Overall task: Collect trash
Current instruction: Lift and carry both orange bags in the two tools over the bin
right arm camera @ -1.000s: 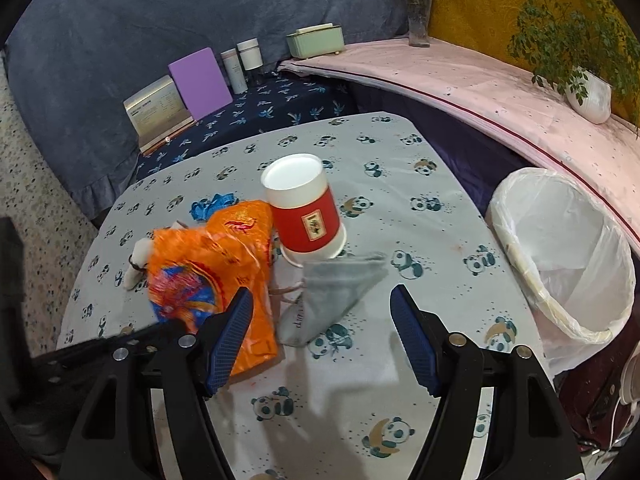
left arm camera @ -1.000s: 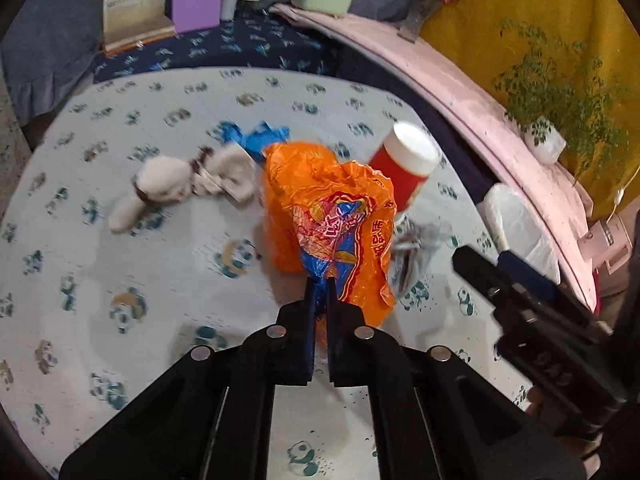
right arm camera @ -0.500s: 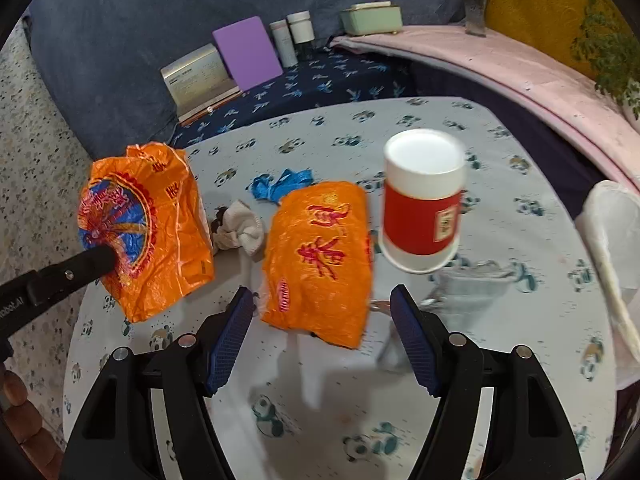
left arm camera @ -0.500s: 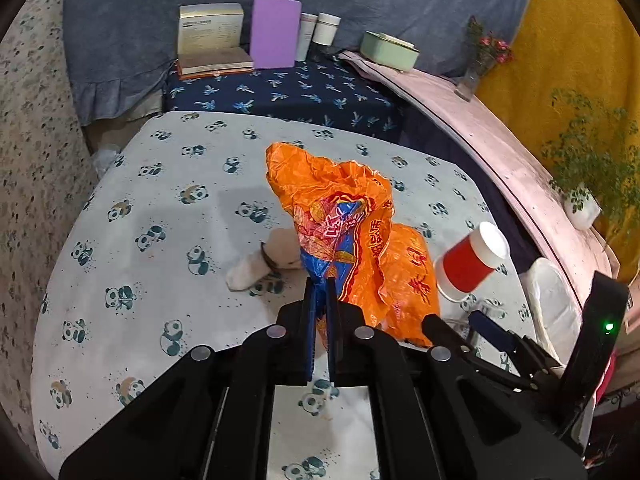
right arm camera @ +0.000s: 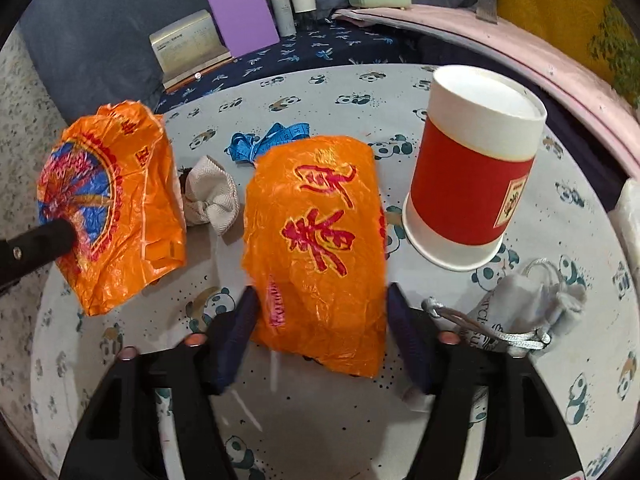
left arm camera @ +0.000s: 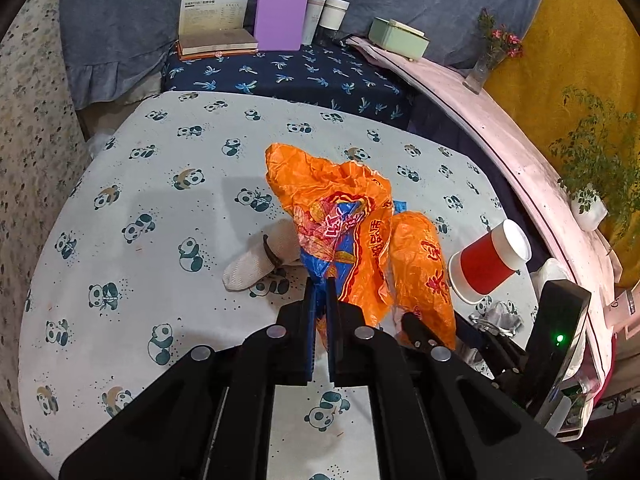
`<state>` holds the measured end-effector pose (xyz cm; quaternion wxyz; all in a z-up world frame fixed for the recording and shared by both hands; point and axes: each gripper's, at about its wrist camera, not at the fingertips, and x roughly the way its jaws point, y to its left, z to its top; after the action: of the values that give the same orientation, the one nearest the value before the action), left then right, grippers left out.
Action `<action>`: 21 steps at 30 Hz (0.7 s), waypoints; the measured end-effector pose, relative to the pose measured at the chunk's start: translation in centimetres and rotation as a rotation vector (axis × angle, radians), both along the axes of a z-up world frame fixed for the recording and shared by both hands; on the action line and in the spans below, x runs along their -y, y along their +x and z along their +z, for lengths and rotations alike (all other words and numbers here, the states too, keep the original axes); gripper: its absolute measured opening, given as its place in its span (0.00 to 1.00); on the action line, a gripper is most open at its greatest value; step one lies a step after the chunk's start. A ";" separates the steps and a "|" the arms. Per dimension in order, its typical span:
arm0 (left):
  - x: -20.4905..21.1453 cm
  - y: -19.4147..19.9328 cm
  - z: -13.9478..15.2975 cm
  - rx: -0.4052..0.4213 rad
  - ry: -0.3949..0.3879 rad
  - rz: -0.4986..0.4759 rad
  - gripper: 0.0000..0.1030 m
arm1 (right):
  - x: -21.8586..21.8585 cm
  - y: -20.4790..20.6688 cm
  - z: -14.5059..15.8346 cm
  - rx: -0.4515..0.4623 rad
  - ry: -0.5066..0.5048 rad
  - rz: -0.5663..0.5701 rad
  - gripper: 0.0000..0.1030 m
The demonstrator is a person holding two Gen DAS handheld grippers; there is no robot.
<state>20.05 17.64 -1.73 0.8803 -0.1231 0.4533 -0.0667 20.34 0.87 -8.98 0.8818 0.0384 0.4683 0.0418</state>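
My left gripper [left arm camera: 320, 292] is shut on an orange and blue snack wrapper [left arm camera: 336, 204] and holds it above the panda tablecloth; the wrapper also shows at the left of the right wrist view [right arm camera: 112, 204]. A second orange wrapper [right arm camera: 316, 240] lies on the table. My right gripper [right arm camera: 320, 312] is open, its fingers on either side of this wrapper's near end. A red and white paper cup [right arm camera: 472, 172] lies tilted just right of it. The second wrapper [left arm camera: 420, 272] and the cup [left arm camera: 488, 260] also show in the left wrist view.
A beige cloth bundle [right arm camera: 208, 196], a blue tape measure [right arm camera: 264, 140] and a grey drawstring pouch [right arm camera: 516, 316] lie on the table [right arm camera: 360, 80]. The white-lined bin's edge [right arm camera: 630, 216] shows at far right. Books, a purple box and jars stand on the far bench.
My left gripper has lifted its wrapper higher and left. My right gripper has moved forward and down so its open fingers flank the second wrapper.
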 end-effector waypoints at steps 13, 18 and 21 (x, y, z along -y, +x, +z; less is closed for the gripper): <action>2.4 -1.5 2.7 0.053 0.000 -0.034 0.04 | 1.1 -2.8 6.0 0.126 0.064 0.028 0.18; 4.6 -2.5 4.7 0.095 0.001 -0.075 0.04 | 2.7 -4.6 8.9 0.189 0.077 -0.001 0.18; 6.4 -3.1 5.8 0.118 0.007 -0.105 0.04 | 4.0 -5.9 10.5 0.223 0.078 -0.025 0.18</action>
<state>16.97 11.25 4.08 0.9013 -0.0921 0.4065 -0.1183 14.46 -3.11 1.48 0.9267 0.0735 0.3648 0.0528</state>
